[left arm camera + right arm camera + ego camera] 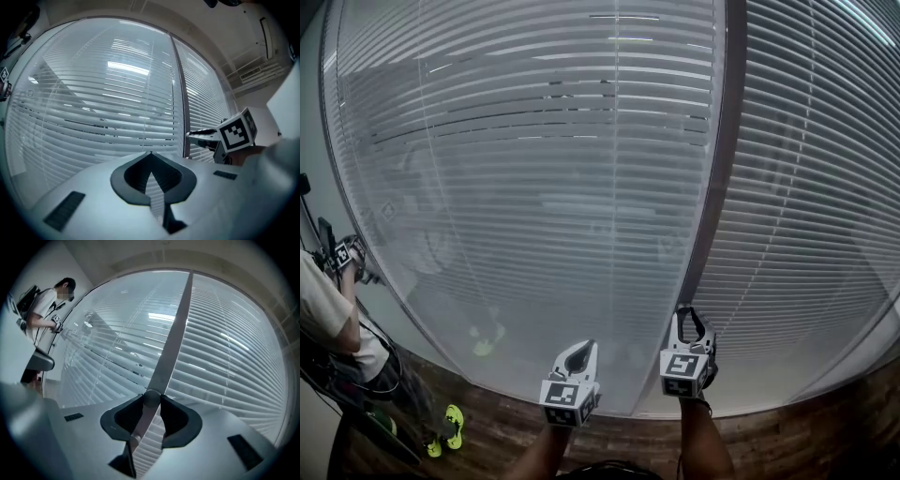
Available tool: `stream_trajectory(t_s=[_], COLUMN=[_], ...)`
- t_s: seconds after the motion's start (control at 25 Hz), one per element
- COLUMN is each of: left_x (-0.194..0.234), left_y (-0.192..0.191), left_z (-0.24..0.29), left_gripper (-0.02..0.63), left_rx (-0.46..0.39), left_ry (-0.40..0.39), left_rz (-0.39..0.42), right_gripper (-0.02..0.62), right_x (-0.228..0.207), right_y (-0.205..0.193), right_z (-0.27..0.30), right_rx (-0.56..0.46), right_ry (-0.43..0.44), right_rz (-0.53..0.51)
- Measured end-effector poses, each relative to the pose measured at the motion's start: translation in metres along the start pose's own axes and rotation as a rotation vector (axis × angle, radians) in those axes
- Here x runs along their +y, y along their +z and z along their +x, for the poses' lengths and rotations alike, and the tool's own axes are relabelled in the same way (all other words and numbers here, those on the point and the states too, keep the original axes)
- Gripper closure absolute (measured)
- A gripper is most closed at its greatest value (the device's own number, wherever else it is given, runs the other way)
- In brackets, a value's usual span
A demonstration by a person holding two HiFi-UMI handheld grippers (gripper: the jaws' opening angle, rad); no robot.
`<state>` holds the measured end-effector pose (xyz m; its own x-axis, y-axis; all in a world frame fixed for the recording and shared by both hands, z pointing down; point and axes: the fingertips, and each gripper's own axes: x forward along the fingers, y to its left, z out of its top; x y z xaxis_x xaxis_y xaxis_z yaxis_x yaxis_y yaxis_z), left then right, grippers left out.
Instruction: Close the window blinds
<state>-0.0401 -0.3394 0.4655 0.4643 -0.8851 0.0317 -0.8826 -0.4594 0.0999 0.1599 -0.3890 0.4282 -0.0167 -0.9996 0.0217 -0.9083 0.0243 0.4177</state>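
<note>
Two panels of white slatted blinds [534, 169] cover the window, split by a dark upright frame post [717, 187]. The left panel's slats let dim reflections show through. My right gripper [692, 321] is at the foot of that post, pointing at the window. In the right gripper view its jaws sit closed on the thin grey tilt wand [143, 420], whose round knob [151, 398] sits between the tips. My left gripper [579, 352] hangs lower and to the left, just in front of the left panel, shut with nothing in it. The left gripper view shows the right gripper [199, 135] beside the post.
A person in a white shirt [323, 314] stands at the far left by the window, also visible in the right gripper view [47, 305]. Neon yellow shoes [450, 424] rest on the dark wood floor [787, 441] below the blinds.
</note>
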Motion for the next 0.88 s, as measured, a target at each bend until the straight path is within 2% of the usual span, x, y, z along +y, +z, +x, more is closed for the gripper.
stream_trajectory(t_s=[0.12, 0.32, 0.68, 0.76, 0.88], left_x=[-0.002, -0.015, -0.014, -0.017, -0.018], left_y=[-0.007, -0.005, -0.013, -0.003, 0.001], left_z=[0.005, 0.007, 0.007, 0.005, 0.01], left_gripper=[0.606, 0.606, 0.606, 0.606, 0.606], left_rx=[0.004, 0.012, 0.012, 0.007, 0.008], left_ry=[-0.025, -0.041, -0.041, -0.037, -0.045], left_rz=[-0.002, -0.004, -0.002, -0.006, 0.007], right_gripper=[0.474, 0.474, 0.474, 0.474, 0.474], right_x=[0.003, 0.006, 0.017, 0.015, 0.01], right_y=[0.004, 0.003, -0.012, -0.008, -0.005], right_z=[-0.001, -0.002, -0.003, -0.005, -0.003], right_rx=[0.032, 0.057, 0.035, 0.048, 0.056], right_ry=[-0.011, -0.008, 0.051, 0.058, 0.068], right_rz=[-0.135, -0.419, -1.08, -1.164, -1.194])
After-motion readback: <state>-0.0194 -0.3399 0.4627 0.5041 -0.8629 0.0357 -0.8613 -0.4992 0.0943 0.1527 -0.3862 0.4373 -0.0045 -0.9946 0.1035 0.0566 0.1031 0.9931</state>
